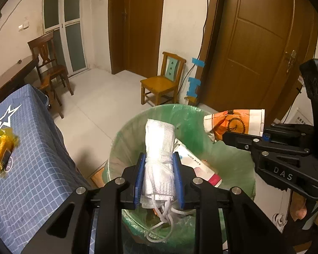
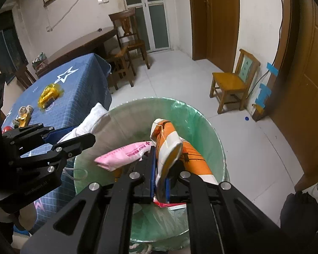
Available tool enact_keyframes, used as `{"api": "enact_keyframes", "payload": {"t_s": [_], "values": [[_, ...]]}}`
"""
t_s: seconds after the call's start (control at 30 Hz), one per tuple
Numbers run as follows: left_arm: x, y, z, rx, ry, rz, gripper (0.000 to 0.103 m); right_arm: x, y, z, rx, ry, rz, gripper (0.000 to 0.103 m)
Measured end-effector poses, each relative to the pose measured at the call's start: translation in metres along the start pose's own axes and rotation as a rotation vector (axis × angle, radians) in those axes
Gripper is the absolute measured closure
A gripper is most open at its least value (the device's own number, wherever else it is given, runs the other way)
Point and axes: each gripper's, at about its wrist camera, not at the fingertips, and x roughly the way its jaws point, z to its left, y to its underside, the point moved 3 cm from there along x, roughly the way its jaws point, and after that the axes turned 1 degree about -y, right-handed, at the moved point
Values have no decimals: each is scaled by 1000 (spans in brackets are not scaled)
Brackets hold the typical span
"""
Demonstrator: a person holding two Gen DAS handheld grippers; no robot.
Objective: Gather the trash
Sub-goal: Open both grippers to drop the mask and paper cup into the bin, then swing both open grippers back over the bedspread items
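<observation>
My left gripper is shut on a rolled white face mask, whose ear loops dangle below. It hangs over the open bin lined with a green bag. My right gripper is shut on a crushed orange and white paper cup, also above the bin. In the left wrist view the right gripper comes in from the right with the cup over the bin's far rim. In the right wrist view the left gripper holds the mask at the bin's left rim. A pink and white packet lies inside the bin.
A table under a blue checked cloth stands left of the bin, with a yellow wrapper and other small litter on it. A small yellow wooden chair and brown doors stand behind. A blue bottle cap lies on the tiled floor.
</observation>
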Motion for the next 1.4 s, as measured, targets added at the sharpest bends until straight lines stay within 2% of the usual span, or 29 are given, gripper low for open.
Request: {"api": "enact_keyframes", "payload": {"t_s": [0.2,0.67,0.7,0.73,0.77,0.83,0.87,1.0,1.17,1.4], "values": [[25,-1,0,12,-4,36,76,8,1,-6,3,0,27,98],[37,-4,6,6,-7,49,76,12,2,-6,-14,8,31,96],[34,-6,6,2,-12,45,74,11,1,-6,-17,10,26,96],[35,-7,8,-6,-22,47,66,10,1,-5,-19,9,21,96],[34,-8,11,-14,-30,47,51,7,0,-5,-20,7,14,94],[33,-9,15,-23,-49,49,32,1,-2,-5,-16,5,-5,71],[33,-9,17,-24,-54,47,29,-5,-3,-6,-9,3,-24,68],[32,-7,22,-27,-56,53,28,-18,-6,-10,7,1,-63,67],[28,-7,20,-10,-60,51,19,-20,-6,-13,18,6,-69,66],[25,-7,10,-7,-67,45,19,-20,-5,-15,18,6,-71,64]]}}
